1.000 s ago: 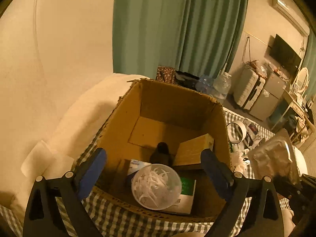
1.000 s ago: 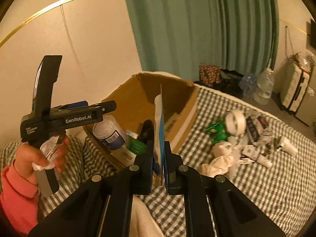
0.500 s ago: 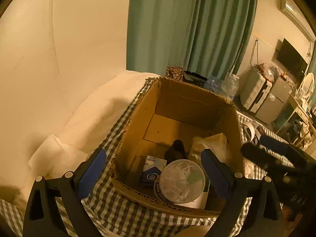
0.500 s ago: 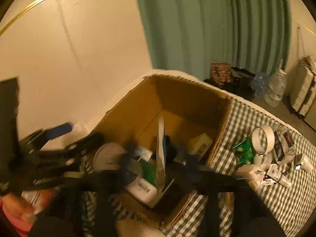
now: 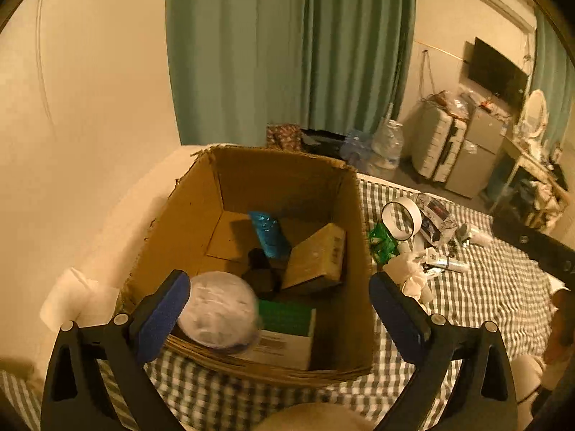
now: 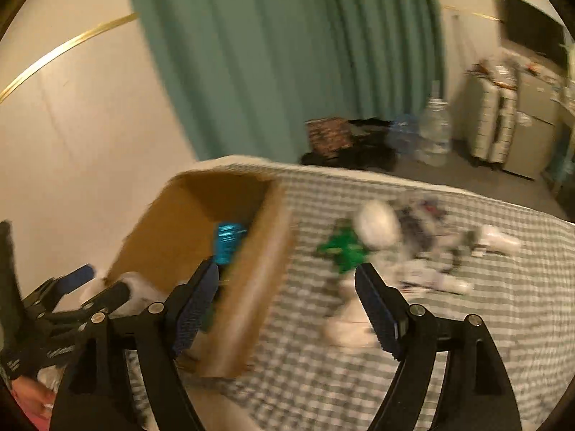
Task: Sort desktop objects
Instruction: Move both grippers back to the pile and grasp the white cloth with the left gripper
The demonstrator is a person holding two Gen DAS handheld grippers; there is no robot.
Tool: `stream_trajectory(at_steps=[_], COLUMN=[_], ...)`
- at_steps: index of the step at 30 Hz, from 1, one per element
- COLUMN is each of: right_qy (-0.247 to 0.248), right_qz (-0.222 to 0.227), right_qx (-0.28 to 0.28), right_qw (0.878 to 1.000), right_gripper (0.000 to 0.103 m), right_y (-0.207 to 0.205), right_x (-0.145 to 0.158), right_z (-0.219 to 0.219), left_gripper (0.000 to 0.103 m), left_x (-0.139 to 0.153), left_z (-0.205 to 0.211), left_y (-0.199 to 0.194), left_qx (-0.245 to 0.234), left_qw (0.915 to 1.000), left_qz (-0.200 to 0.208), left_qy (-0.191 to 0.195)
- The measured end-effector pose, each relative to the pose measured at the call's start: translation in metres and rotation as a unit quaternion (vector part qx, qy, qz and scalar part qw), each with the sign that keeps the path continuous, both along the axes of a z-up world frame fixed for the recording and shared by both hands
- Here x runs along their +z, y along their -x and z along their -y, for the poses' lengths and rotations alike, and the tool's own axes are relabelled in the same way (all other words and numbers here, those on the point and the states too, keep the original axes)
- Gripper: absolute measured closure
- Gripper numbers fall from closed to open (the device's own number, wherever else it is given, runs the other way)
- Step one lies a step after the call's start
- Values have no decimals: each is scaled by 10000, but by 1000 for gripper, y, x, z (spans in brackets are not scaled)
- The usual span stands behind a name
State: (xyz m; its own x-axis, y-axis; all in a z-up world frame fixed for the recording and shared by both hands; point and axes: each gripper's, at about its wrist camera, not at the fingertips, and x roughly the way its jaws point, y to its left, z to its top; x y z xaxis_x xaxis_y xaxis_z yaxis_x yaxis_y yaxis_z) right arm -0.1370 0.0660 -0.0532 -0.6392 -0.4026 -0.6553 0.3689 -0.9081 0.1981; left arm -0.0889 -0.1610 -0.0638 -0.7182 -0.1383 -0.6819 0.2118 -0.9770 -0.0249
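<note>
An open cardboard box [image 5: 354, 251] stands on the checked cloth and holds several things. Among them are a blue packet [image 5: 269, 233], a brown carton [image 5: 316, 258], a green and white box [image 5: 287, 327] and a round clear tub [image 5: 217, 309]. My left gripper [image 5: 276, 287] hangs open over the box's near rim. The tub sits close to its left pad without being gripped. My right gripper [image 6: 285, 271] is over the box's right wall [image 6: 258, 269]; its jaws are opening with nothing between them. The blue packet [image 6: 228, 242] lies inside the box.
Loose items lie on the checked cloth right of the box: a tape roll [image 5: 400, 217], a green packet [image 5: 382, 242], crumpled white cloth [image 5: 409, 276] and a small tube [image 5: 445, 262]. A wall and green curtain stand behind. Water bottles [image 5: 386, 143] sit on the floor.
My right gripper has opened and let go of the flat packet, which now lies in the box. It then swung right, towards the loose items. The left gripper stayed open and shifted slightly.
</note>
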Motion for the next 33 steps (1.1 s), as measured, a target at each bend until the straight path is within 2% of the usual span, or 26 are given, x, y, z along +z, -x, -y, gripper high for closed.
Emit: stream_trajectory(at_steps=[5, 8, 11, 17, 19, 24, 28, 30, 33], right_qy=[-120, -172, -132, -249, -305, -268, -251, -283, -383], right_qz=[-39, -53, 31, 180, 226, 317, 306, 303, 308], right_qx=[-618, -954, -1200, -1321, -1328, -1199, -1096, -1059, -1000], right_qw=[9980, 9953, 9927, 9908, 9904, 9919, 9932, 9935, 9938], right_gripper=[21, 20, 14, 14, 14, 14, 14, 14, 14], right_y=[2, 0, -2, -4, -4, 2, 12, 20, 33], right_x=[1, -3, -13, -48, -62, -87, -99, -105, -115], right_z=[-68, -103, -136, -167, -171, -173, -171, -169, -163], left_gripper=[0, 0, 0, 0, 0, 0, 0, 0, 0], left_x=[1, -7, -26, -77, -96, -133, -152, -165, -181], left_z=[-62, -98, -138, -202, -210, -207, -189, -179, -163], left_y=[4, 9, 16, 34, 42, 64, 86, 96, 108], left_qx=[-454, -752, -1329, -1883, -1831, -1664, -1285, -946, -646], left_qw=[9986, 9969, 9907, 9815, 9816, 9827, 9864, 9881, 9871], left_qz=[-193, -119, 37, 118, 226, 770, 1022, 1217, 1455], left_qy=[-199, -218, -298, 327, 501, 258, -71, 18, -166])
